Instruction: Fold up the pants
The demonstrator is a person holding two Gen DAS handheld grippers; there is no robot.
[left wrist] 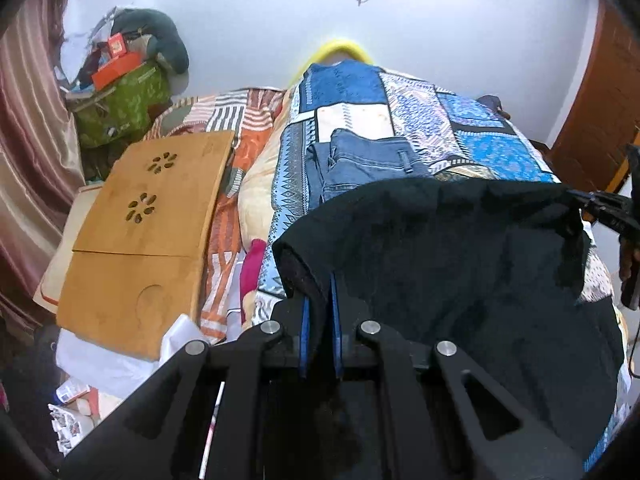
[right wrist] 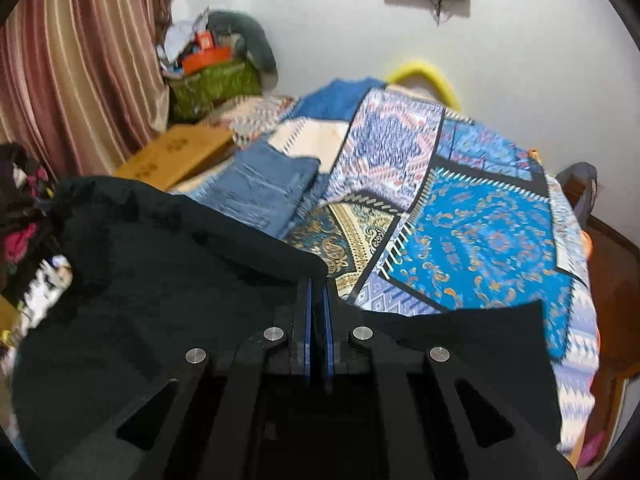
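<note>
Black pants hang stretched between my two grippers above the patterned blue bedspread. My left gripper is shut on the left corner of the black cloth. My right gripper is shut on the other corner of the black pants; it also shows at the right edge of the left wrist view. Folded blue jeans lie on the bedspread beyond the black pants, also in the right wrist view.
A wooden lap desk lies on the striped bedding at the left. A green bag piled with boxes stands in the far left corner by the curtain. A yellow object sits at the bed's head. A brown wooden door stands at the right.
</note>
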